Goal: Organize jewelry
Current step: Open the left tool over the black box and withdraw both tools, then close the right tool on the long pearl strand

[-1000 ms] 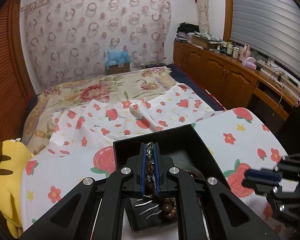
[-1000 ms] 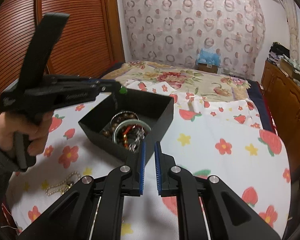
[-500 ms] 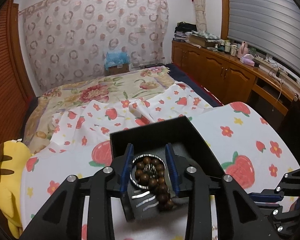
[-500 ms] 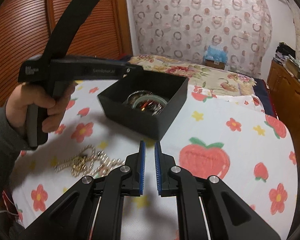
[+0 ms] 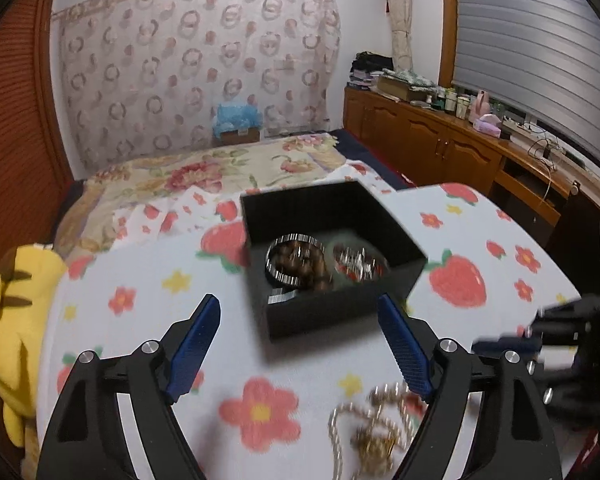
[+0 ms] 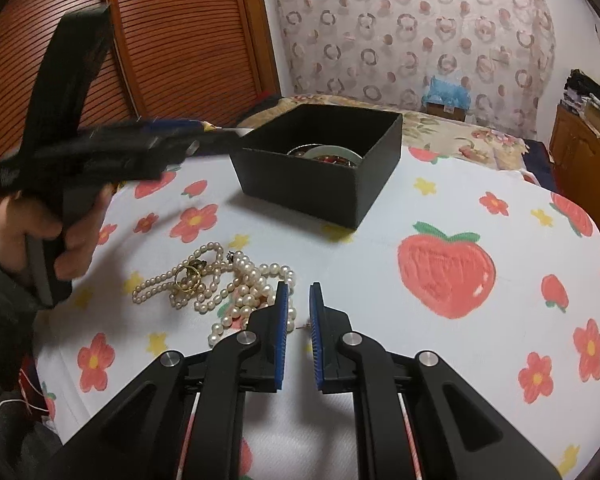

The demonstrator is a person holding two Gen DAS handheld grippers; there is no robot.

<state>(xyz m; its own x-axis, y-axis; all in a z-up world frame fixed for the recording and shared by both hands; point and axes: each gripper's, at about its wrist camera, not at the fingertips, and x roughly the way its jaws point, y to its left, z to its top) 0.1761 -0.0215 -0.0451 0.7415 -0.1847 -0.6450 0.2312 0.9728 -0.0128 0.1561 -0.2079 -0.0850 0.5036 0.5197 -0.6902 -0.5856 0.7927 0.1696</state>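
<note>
We see a table under a white cloth [image 6: 380, 280] printed with strawberries and flowers, with a bed [image 5: 204, 172] behind it and a wooden cabinet [image 5: 440, 148] along the window wall. A yellow plush toy [image 5: 16, 308] sits at the cloth's left edge in the left wrist view.

The black box [image 6: 320, 176] stands open-topped on the cloth, toward the far side. Inside it we make out a dark bead bracelet [image 5: 300, 260] within a shiny metal bangle [image 5: 288, 240], and beside them a pale bangle [image 5: 360, 264] around some red and silvery pieces; the blur hides finer detail.

Our left gripper [image 5: 300, 340] hangs above the cloth on the near side of the box, its blue-padded jaws spread wide with nothing between them. In the right wrist view it is motion-blurred, held in the person's left hand [image 6: 60, 236], and points toward the box's left corner.

Our right gripper [image 6: 298, 320] sits low over the cloth, jaws nearly together with a narrow gap and nothing gripped. Its left pad [image 6: 282, 320] is just beside the pearl necklaces [image 6: 236, 288], though we cannot tell if they touch.

The pearls lie heaped on the cloth, well apart from the box, tangled with a gold ring [image 6: 188, 278].
</note>
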